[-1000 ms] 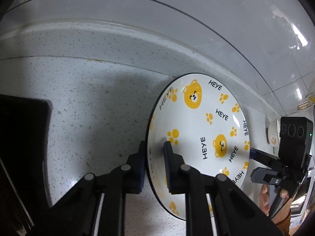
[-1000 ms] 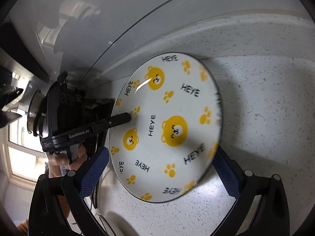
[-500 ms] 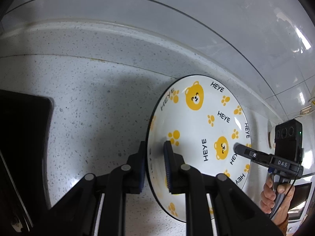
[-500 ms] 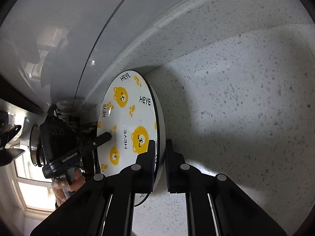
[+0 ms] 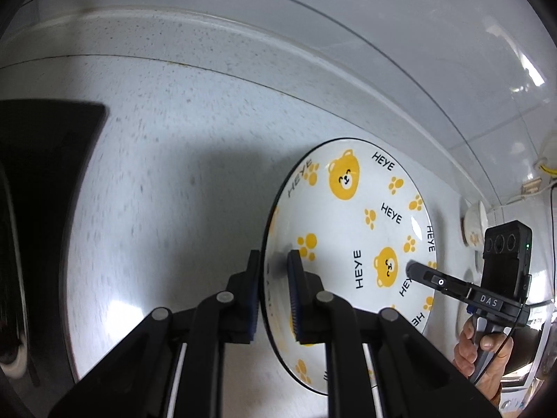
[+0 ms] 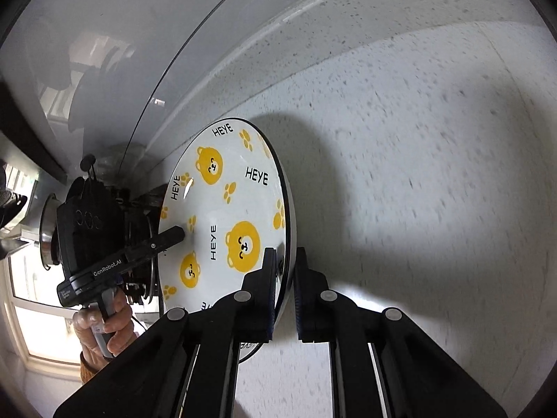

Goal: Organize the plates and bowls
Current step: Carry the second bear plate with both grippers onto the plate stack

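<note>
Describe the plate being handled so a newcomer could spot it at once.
Above the speckled white countertop, below the glass backsplash, both grippers clamp one round plate by opposite rims. Its yellow bear faces, paw prints, black HEYE lettering and thin dark rim mark it out.

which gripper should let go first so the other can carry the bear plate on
Hard to call: left gripper and right gripper each pinch opposite rim edges of the bear plate, held on edge above the speckled counter. I'd lean left: its pads seem to reach further over the rim.
</note>
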Demonstrator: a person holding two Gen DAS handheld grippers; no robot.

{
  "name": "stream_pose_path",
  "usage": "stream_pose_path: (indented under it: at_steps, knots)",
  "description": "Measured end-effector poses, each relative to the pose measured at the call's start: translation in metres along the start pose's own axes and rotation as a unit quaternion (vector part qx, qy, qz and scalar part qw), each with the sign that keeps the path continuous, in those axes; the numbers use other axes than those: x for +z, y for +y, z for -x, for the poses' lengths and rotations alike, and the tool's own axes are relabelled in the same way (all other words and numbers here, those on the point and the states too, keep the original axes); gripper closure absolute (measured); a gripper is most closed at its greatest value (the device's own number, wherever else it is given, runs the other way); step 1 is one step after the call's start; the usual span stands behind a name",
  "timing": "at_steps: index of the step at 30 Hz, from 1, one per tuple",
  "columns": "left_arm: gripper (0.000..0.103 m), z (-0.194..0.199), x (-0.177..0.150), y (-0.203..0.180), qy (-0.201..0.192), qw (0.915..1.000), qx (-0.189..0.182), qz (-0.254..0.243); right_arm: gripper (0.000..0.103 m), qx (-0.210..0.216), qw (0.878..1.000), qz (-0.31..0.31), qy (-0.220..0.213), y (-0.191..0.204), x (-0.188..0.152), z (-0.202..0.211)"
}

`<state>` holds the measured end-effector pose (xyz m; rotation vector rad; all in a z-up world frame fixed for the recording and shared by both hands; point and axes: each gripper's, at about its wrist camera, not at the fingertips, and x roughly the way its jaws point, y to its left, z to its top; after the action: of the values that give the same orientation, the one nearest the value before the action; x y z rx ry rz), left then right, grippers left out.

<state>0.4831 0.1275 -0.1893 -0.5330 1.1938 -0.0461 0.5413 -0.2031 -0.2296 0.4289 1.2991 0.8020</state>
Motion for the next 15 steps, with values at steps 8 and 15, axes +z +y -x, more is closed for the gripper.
stream_pose_path:
  at_steps: [8, 15]
  knots:
    - [0.09, 0.077, -0.065, -0.02, -0.02, 0.9994, -0.022, -0.015, 0.094, -0.001, 0.999, 0.027, -0.03, 0.032, -0.055, 0.054]
    - [0.09, 0.156, -0.154, -0.003, -0.027, 0.9965, -0.069, -0.039, 0.094, -0.018, 0.997, 0.029, -0.069, 0.084, -0.151, 0.086]
